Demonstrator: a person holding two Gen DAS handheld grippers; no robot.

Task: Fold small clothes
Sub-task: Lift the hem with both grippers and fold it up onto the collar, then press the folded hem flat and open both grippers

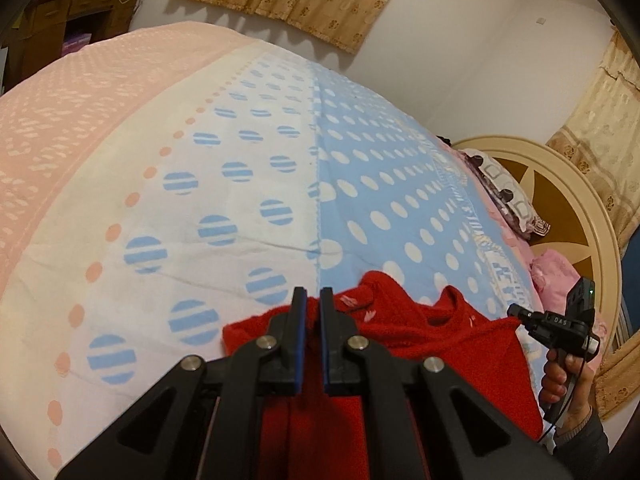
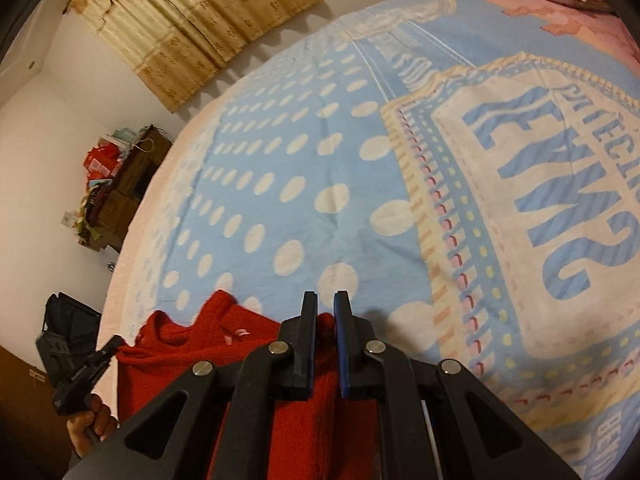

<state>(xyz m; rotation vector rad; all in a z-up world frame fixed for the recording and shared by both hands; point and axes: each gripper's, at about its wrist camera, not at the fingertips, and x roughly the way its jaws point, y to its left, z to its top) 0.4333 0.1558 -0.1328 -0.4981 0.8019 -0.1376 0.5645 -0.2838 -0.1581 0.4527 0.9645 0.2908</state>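
On the bed (image 1: 248,184), over a bedspread (image 2: 320,168) of pink, white and pale blue with dots, a red garment (image 1: 440,344) hangs at the near edge, its fuzzy knit held up at two corners. The left tongs (image 1: 310,300) are clamped on one corner of the red garment, cloth bunched between the blue pads; the right tongs (image 2: 323,304) are clamped on the other corner in the same way. A hand (image 1: 560,380) grips the right tool's handle, beside the bedspread's edge; another hand (image 2: 90,420) grips the left tool. On the bedspread, beyond the garment, large blue letters sit in a cream panel (image 2: 520,200), upside down to the camera; they cannot be read with certainty. A wooden cabinet (image 2: 124,188) past the far side of the bed is piled with red boxes and clutter on top, their labels too small to read. A pillow (image 1: 508,196) lies at the round headboard (image 1: 560,208)
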